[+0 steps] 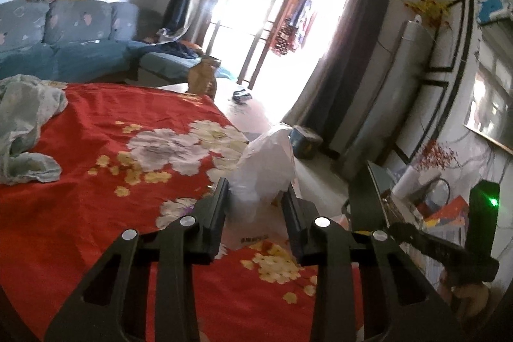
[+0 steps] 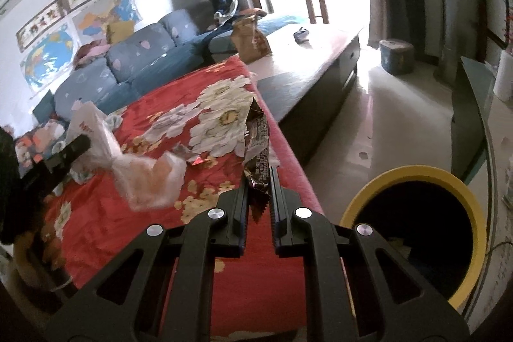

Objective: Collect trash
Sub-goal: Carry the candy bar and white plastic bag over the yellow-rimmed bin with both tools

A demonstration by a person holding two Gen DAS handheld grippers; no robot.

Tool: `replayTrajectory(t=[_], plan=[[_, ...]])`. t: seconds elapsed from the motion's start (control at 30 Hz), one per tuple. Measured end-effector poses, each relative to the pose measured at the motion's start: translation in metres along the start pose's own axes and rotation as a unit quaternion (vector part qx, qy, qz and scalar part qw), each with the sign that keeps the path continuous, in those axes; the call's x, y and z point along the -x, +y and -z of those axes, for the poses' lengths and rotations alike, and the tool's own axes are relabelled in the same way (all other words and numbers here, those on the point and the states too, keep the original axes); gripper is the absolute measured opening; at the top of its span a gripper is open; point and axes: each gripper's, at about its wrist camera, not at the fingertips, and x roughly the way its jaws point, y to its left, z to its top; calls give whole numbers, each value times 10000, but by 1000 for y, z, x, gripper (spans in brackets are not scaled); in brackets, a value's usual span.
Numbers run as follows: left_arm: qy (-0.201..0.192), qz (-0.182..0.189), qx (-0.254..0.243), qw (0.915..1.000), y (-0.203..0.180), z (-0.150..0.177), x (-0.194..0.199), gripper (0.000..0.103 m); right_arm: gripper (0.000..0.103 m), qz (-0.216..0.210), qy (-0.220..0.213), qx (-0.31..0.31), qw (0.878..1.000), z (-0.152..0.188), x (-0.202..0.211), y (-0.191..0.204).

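wrapper print illegible, pinched in right hand-held gripper, left hand-held gripper clamps plastic bag

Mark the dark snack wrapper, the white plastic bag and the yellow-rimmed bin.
Dark foil snack wrapper [image 2: 258,146]: right wrist view, printed middle.
Crumpled white plastic bag [image 1: 266,165]: left wrist view, bulging body.
Yellow-rimmed round bin [image 2: 362,191]: right wrist view, left rim.

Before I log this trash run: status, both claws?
Left claw holding white plastic bag. Right claw shut on dark wrapper. Yellow-rimmed bin right, path clear.
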Motion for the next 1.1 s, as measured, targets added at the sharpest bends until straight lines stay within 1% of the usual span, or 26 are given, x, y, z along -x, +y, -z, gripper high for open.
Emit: replayTrajectory(t=[0.23, 0.53, 0.73, 1.1], plan=[[231, 285, -262, 9990, -30, 12, -14, 30, 7, 171, -73, -233, 9996, 2, 7, -22], [518, 633, -728, 9940, -77, 32, -36, 30, 7, 422, -155, -644, 9969, 5, 14, -58], [683, 828, -1056, 9886, -107, 43, -50, 30, 7, 571, -178, -929, 9939, 8, 18, -81], [950, 1093, -1532, 9775, -155, 68, -78, 30, 9, 730, -67, -1347, 9882, 15, 17, -118]])
